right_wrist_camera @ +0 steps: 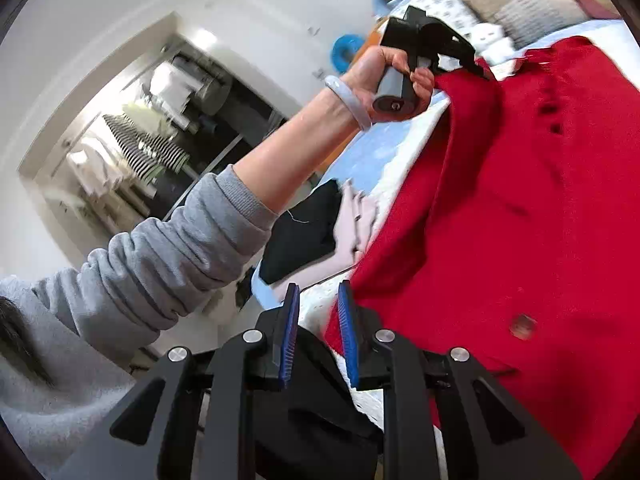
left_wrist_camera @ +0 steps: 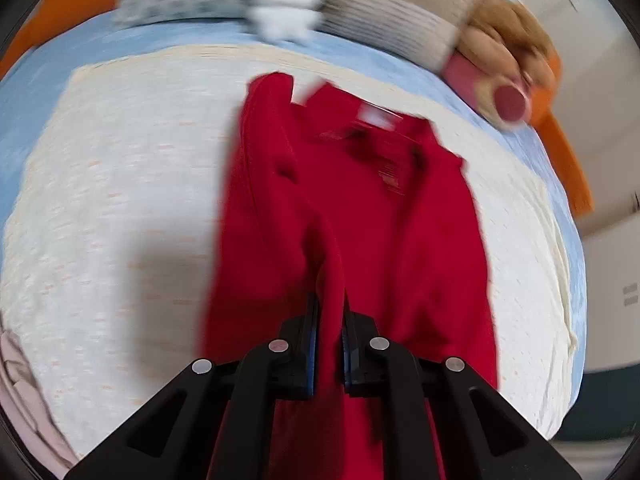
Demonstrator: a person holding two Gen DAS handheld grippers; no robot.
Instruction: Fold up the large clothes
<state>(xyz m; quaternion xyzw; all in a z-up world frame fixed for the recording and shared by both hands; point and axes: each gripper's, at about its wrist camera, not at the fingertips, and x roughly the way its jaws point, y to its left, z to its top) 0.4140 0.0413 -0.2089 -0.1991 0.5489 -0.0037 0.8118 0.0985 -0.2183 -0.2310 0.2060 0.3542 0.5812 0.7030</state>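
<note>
A large red garment (left_wrist_camera: 360, 208) lies spread on the cream bedspread (left_wrist_camera: 120, 200), collar end far from me. My left gripper (left_wrist_camera: 330, 312) is shut on a fold of its red cloth and lifts it off the bed. In the right wrist view the same red garment (right_wrist_camera: 520, 220) fills the right side, and the left gripper (right_wrist_camera: 476, 66), held in a hand, pinches its far edge. My right gripper (right_wrist_camera: 318, 304) is open and empty, its blue pads just left of the garment's near corner.
Pillows (left_wrist_camera: 392, 8), a white plush toy (left_wrist_camera: 286, 4) and a brown plush toy (left_wrist_camera: 508, 40) line the head of the bed. Folded black (right_wrist_camera: 304, 232) and pink clothes (right_wrist_camera: 354, 224) lie near the bed edge. An open wardrobe (right_wrist_camera: 152, 148) stands beyond.
</note>
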